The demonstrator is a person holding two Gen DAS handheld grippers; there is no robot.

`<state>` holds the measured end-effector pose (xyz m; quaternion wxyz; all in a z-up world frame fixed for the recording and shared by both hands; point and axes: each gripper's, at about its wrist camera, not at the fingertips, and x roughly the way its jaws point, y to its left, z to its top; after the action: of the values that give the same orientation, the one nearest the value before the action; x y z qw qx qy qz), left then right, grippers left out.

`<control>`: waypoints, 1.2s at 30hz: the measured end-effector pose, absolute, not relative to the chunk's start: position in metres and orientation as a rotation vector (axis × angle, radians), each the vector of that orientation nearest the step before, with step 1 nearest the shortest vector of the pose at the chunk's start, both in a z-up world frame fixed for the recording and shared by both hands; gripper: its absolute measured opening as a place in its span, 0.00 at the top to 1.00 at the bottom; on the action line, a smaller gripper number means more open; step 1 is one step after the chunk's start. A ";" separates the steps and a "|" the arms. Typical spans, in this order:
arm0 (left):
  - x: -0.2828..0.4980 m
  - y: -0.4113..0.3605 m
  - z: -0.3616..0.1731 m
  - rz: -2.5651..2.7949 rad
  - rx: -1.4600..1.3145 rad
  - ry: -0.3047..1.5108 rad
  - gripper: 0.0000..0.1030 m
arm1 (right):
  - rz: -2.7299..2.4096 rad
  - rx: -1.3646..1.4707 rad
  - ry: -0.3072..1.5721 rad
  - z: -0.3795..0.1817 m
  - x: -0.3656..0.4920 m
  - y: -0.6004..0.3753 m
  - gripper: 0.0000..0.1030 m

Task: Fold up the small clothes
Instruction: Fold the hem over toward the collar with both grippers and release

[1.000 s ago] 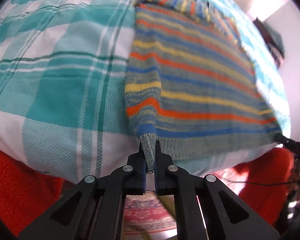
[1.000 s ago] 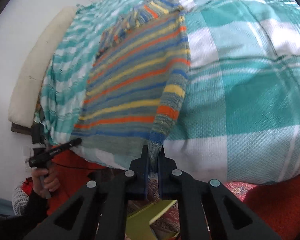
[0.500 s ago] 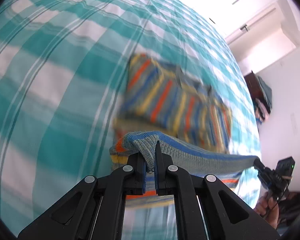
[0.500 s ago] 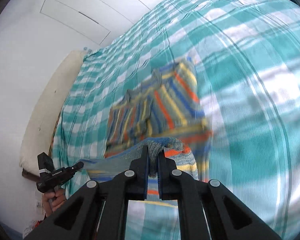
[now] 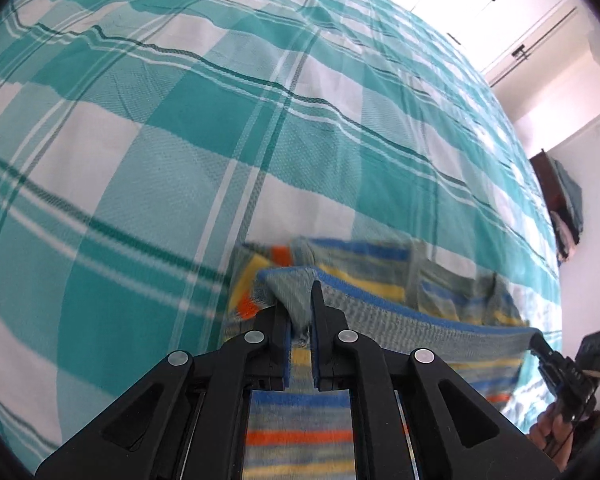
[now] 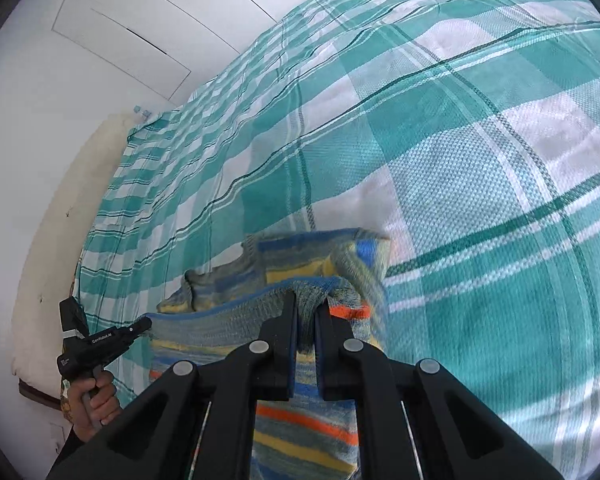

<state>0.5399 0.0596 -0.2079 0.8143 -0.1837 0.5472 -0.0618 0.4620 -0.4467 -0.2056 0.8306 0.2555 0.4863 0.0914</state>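
Hem of sweater (image 5: 400, 322) carried from near bed (image 5: 204, 112) edge to far collar — half-fold nearly done | left gripper (image 5: 300, 320) jaws just easing apart, hem between them | right gripper (image 6: 306, 320) clamped on hem

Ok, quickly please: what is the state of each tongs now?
Left tongs: jaws just eased apart, striped sweater hem between them.
Right tongs: closed on the sweater's hem.

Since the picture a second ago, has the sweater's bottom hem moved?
Yes. The striped sweater's hem, then hanging over the checked bedspread's near edge, now lies carried up the bed, folded over the collar end.
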 end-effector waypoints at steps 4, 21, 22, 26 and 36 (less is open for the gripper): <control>0.571 0.075 -0.218 -0.023 -0.469 1.182 0.54 | 0.151 0.510 1.039 -0.215 0.480 -0.446 0.65; 0.365 0.059 -0.239 -0.186 -0.019 1.177 0.24 | 0.316 0.405 1.228 -0.246 0.342 -0.409 0.72; 0.359 0.064 -0.234 -0.161 -0.014 1.187 0.24 | 0.280 0.417 1.211 -0.243 0.333 -0.420 0.74; 0.344 0.094 -0.217 -0.103 -0.092 1.205 0.24 | 0.184 0.386 1.174 -0.212 0.303 -0.434 0.52; 0.353 0.153 -0.210 -0.040 -0.576 1.145 0.18 | 0.121 0.428 1.093 -0.206 0.186 -0.435 0.38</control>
<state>0.3528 0.1527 -0.2098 0.8013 -0.2685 0.5342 -0.0188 0.1856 -0.4349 -0.2061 0.8310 0.2018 0.5153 0.0571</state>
